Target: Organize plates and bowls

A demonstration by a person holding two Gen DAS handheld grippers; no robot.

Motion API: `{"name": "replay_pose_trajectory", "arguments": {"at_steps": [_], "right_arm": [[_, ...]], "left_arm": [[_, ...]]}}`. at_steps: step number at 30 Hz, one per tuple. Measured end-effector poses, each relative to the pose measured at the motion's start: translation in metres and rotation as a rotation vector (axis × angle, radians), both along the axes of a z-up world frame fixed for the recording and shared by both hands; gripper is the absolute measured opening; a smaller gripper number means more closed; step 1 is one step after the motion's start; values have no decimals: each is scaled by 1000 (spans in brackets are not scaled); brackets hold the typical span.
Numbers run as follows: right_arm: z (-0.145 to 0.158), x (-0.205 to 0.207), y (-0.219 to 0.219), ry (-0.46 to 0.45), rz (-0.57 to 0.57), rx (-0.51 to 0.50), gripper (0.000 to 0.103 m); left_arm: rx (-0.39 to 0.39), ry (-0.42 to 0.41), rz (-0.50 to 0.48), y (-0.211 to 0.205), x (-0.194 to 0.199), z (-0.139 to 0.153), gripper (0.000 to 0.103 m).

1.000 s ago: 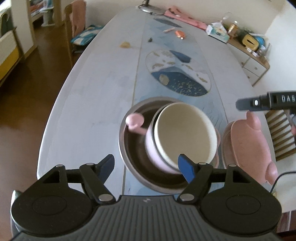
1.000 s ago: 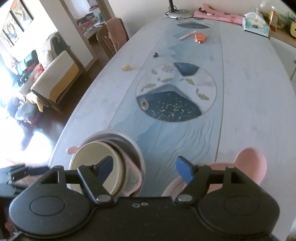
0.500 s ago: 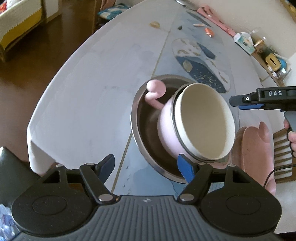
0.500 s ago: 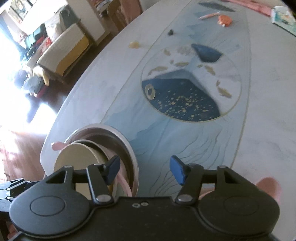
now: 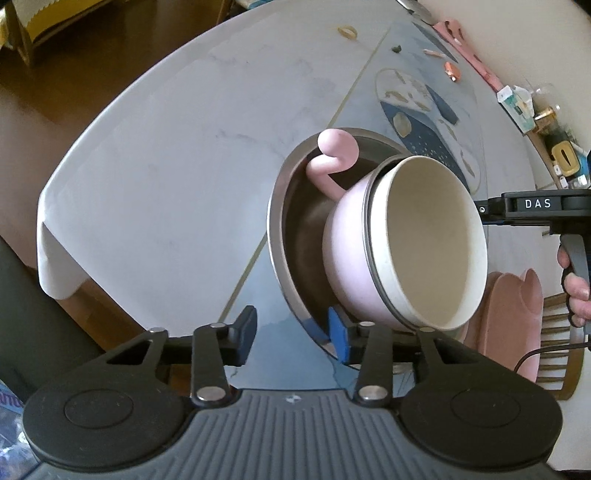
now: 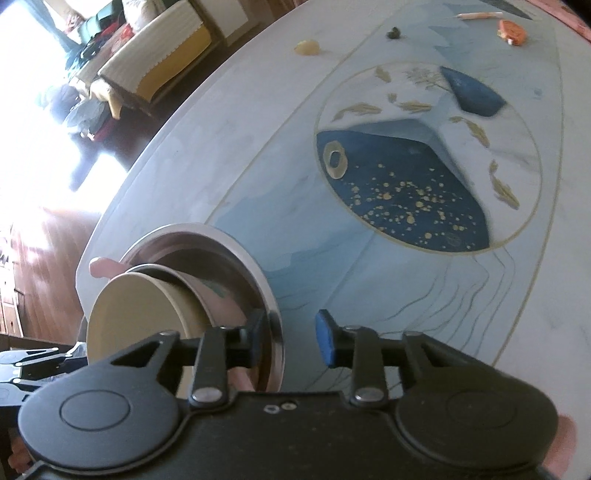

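Note:
A steel bowl (image 5: 291,236) stands on the table near its front end. Nested in it, tilted, are a pink handled bowl (image 5: 343,258) and, inside that, a cream bowl (image 5: 428,243). My left gripper (image 5: 291,336) straddles the steel bowl's near rim, one finger inside and one outside. Its jaws are closing, with gaps still showing at the rim. My right gripper (image 6: 291,338) straddles the opposite rim of the steel bowl (image 6: 273,314). Its jaws are closing too, the outer pad still clear of the metal. The cream bowl (image 6: 136,328) faces this view.
A pink plate with ears (image 5: 513,317) lies right of the steel bowl. The table edge (image 5: 55,236) is close on the left, above dark floor. Small items, including an orange object (image 6: 511,31), lie at the far end. A hand (image 5: 576,291) holds the right gripper's handle.
Both grippers have sunk toward the steel bowl and rolled. Their jaws have narrowed and now straddle its rim. The right gripper shifted left from the pink plate to the bowl.

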State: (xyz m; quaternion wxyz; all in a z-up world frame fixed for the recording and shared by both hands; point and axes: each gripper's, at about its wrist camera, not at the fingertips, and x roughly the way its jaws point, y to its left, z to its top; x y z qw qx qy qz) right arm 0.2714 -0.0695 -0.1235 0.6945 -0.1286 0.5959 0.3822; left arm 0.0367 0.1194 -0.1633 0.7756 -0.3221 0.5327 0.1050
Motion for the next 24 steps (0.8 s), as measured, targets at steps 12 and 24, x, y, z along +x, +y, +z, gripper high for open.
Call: {"name": "replay_pose_trajectory", "arguments": {"at_steps": [12, 24], "right_arm": [[-11, 1, 6, 28, 33, 1, 24], [-14, -17, 3, 3, 1, -1, 11]], "left_arm": [[-42, 23, 10, -8, 10, -9, 20], [-6, 31, -16, -8, 15, -7, 19]]}}
